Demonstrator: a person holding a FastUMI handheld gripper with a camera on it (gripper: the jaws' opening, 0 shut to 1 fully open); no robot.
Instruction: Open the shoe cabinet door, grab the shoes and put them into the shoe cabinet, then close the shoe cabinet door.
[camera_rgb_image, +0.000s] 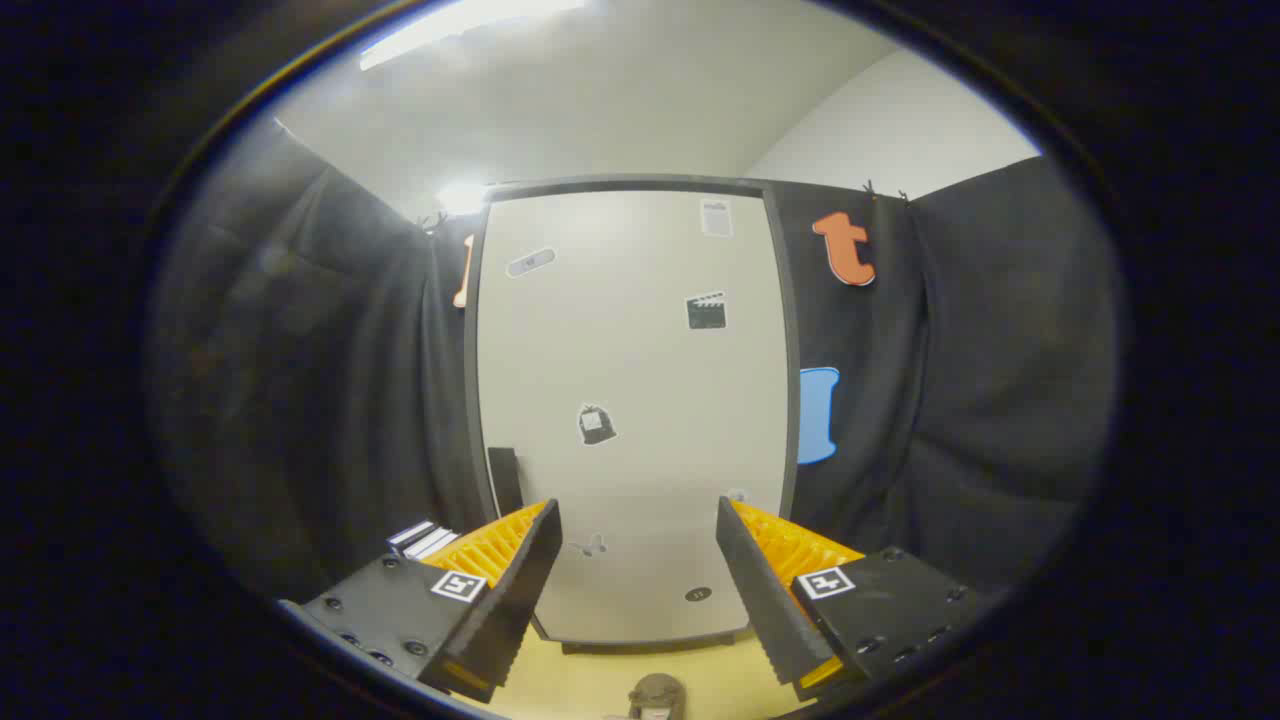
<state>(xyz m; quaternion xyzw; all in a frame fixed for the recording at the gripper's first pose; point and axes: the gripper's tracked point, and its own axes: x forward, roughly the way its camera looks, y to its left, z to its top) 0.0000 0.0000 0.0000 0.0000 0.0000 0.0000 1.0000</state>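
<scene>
the main risk from here looks like a missed grab on the handle (505, 480), the dark upright strip low on the left edge of the cabinet door (630, 400). it is narrow, it sits close to the door's dark frame, and the left finger half hides its lower end, so a sideways approach could put one finger on the frame and slide off, or push the door tighter shut instead of pulling it. a second risk is the shoe (655, 695), a greyish rounded thing on the yellowish floor (600, 680) at the very bottom of the frame, under and between the fingers; swinging the door out or stepping the tool forward could knock it. only part of it shows, so i cannot tell how it lies.

the door fills the centre of the frame, pale, dotted with small stickers, and appears fully closed, so the task seems to be at its first step.

the gripper (635, 525) faces the door squarely, level and roughly centred on its lower half, tips near the door but apart from it. its fingers stand wide apart with nothing between them. the handle is left of the left finger, so the next move likely needs a shift to the left before closing.
</scene>
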